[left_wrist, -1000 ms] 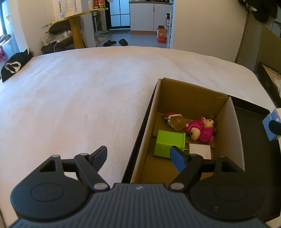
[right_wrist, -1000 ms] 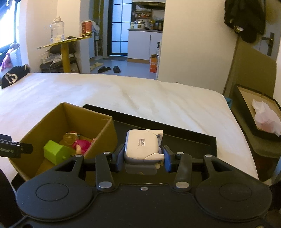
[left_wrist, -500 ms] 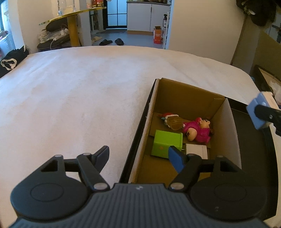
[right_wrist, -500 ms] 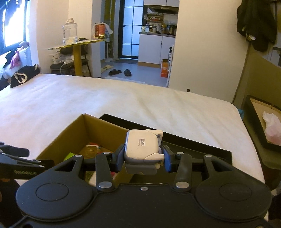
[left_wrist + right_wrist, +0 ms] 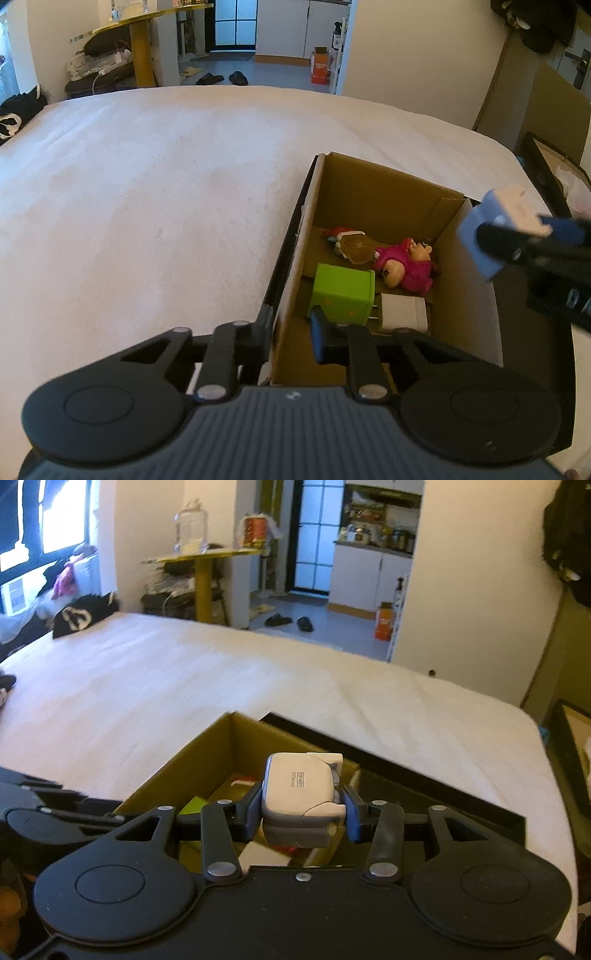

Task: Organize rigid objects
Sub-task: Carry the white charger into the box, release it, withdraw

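A brown cardboard box (image 5: pixel 384 188) lies on the white bed, set in a black tray. Inside it are a green cube (image 5: pixel 343 293), a white charger block (image 5: pixel 404 314), a pink doll (image 5: pixel 406 266) and a small amber bottle (image 5: pixel 352 247). My left gripper (image 5: pixel 290 343) straddles the box's near left wall, one finger outside and one inside; I cannot tell whether it grips the wall. My right gripper (image 5: pixel 303 812) is shut on a grey-white toy figure (image 5: pixel 299 794) and holds it above the box's right side; the toy also shows in the left wrist view (image 5: pixel 498 229).
The black tray (image 5: pixel 461 801) extends to the right of the box. The white bed cover (image 5: pixel 147 184) stretches left and far. Another dark tray with white tissue (image 5: pixel 569 184) sits beyond the bed's right edge. A yellow table (image 5: pixel 203 565) stands at the back.
My right gripper has carried the toy figure leftward from over the black tray to above the box. My left gripper has narrowed around the box's left wall.
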Motion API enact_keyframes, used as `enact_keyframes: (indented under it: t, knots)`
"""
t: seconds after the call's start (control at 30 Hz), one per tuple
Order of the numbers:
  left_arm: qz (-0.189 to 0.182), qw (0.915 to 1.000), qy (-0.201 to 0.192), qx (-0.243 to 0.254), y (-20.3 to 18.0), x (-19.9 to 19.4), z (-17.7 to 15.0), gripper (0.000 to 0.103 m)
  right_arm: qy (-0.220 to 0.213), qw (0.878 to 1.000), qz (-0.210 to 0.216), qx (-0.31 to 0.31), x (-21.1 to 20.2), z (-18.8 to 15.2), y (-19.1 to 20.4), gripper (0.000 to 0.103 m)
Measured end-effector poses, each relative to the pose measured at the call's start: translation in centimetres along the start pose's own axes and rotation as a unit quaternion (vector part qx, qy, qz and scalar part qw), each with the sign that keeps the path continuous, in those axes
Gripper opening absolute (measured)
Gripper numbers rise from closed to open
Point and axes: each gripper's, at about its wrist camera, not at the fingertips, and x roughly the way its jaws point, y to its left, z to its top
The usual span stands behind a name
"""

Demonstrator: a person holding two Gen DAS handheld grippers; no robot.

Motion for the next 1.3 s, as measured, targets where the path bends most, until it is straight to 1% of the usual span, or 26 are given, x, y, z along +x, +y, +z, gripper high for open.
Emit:
enact_keyframes:
  t: [0.13, 0.27, 0.5, 0.7, 0.77, 0.8, 0.97, 1.13, 1.3]
  knots:
    - [-0.008, 0.9999, 0.000, -0.011, 0.4, 0.0, 0.1, 0.019, 0.019, 1.000, 0.022, 0.002, 0.6, -0.3, 0.7, 0.043]
    - [-0.015, 0.9997, -0.001, -0.018, 0.8, 0.1, 0.1, 0.018, 0.033, 0.999, 0.033, -0.007, 1.0, -0.5, 1.6, 0.043]
    - [-0.025, 0.9992, -0.003, -0.031, 1.3, 0.0, 0.1, 0.018, 0.055, 0.997, 0.043, -0.025, 2.0, -0.8, 2.9, 0.043]
    - [-0.024, 0.9993, -0.001, -0.029, 1.3, 0.1, 0.1, 0.018, 0.069, 0.996, 0.049, -0.020, 2.8, -1.2, 3.2, 0.044]
    - [-0.022, 0.9994, -0.002, -0.028, 1.3, 0.1, 0.1, 0.018, 0.058, 0.997, 0.045, -0.012, 2.5, -1.1, 2.9, 0.045]
    - [-0.021, 0.9994, -0.002, -0.027, 1.2, 0.1, 0.1, 0.016, 0.053, 0.998, 0.044, -0.010, 2.3, -1.1, 2.8, 0.045]
    - [-0.016, 0.9995, -0.001, -0.028, 1.2, 0.2, 0.1, 0.012, 0.042, 0.998, 0.044, 0.002, 1.4, -1.0, 1.9, 0.045]
    - [-0.013, 0.9996, -0.001, -0.025, 1.0, 0.0, 0.2, 0.012, 0.029, 0.998, 0.041, 0.022, 0.1, -1.2, 0.9, 0.045]
    - [-0.013, 0.9998, 0.007, -0.014, 0.7, 0.0, 0.6, 0.013, 0.033, 0.998, 0.038, 0.044, -0.4, -1.6, 0.0, 0.046]
